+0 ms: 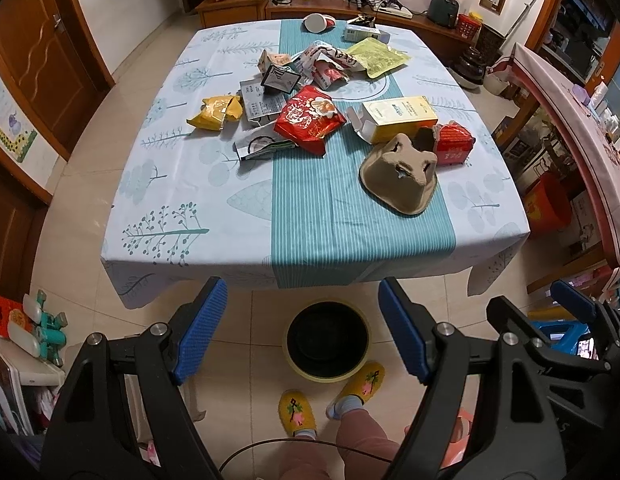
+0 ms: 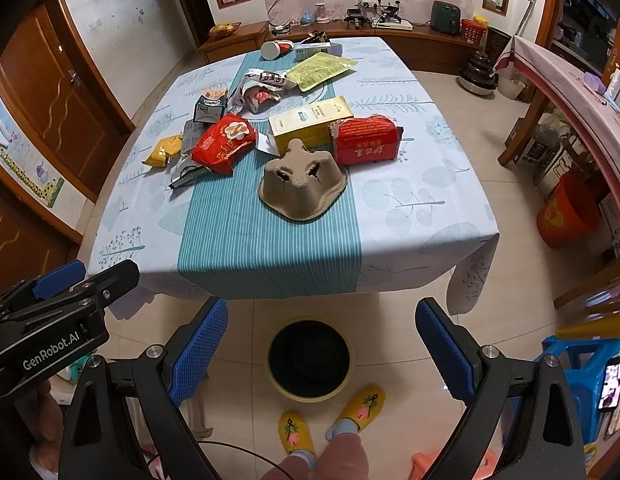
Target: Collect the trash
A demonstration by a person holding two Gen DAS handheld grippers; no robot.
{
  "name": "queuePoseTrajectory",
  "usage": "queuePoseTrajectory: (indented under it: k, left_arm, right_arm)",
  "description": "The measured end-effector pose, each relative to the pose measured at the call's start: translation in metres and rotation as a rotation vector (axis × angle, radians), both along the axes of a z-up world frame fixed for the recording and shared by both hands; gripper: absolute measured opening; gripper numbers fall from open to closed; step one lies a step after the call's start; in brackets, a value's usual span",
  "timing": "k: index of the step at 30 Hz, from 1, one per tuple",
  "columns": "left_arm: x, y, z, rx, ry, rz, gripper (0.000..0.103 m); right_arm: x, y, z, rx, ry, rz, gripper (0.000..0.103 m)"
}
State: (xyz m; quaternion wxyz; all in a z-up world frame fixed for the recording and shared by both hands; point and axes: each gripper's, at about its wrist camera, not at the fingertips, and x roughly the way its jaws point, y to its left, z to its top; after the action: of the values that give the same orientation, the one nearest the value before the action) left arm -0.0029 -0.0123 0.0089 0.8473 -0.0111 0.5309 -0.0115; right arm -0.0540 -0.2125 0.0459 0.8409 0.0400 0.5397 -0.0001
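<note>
Blue ribbed pads line the fingers of both tools, and both are held low in front of the table. The left gripper [image 1: 302, 328] has its jaws spread wide with nothing between them, and the right gripper [image 2: 322, 344] is spread wide and empty too; in the left wrist view it shows at the right edge, just beside the left one. Under them stands a person in yellow embroidered slippers [image 2: 296, 432] on a pale tiled floor. Just in front of the slippers, near the table edge, sits a round bin [image 1: 327, 340] with a yellow rim and a black inside. Beyond it is the table [image 1: 182, 216], covered with a pale cloth with leaf prints and a teal striped band down the middle. The trash lies on the middle and far part of the cloth. Nearest is a brown pulp cup carrier [image 1: 400, 176], upside down. Behind it, touching it, is a red carton [image 2: 366, 140], and beside that a yellow and white box [image 1: 398, 118] with an open flap. To the left lie a red snack bag [image 1: 308, 118] and, further left, a yellow wrapper [image 1: 218, 112]. Further back is a heap of torn wrappers [image 1: 322, 66] and a pale green pouch [image 1: 376, 56]. At the far edge a paper cup [image 1: 316, 22] lies on its side.
</note>
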Motion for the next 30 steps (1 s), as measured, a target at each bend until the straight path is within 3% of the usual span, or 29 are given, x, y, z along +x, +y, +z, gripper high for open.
queuePoseTrajectory:
  k: [30]
  left_arm:
    - [-0.021,0.001,0.008,0.008,0.001,-0.043,0.076]
  right_arm:
    - [-0.031,0.002,0.008,0.014,-0.018,-0.036,0.095]
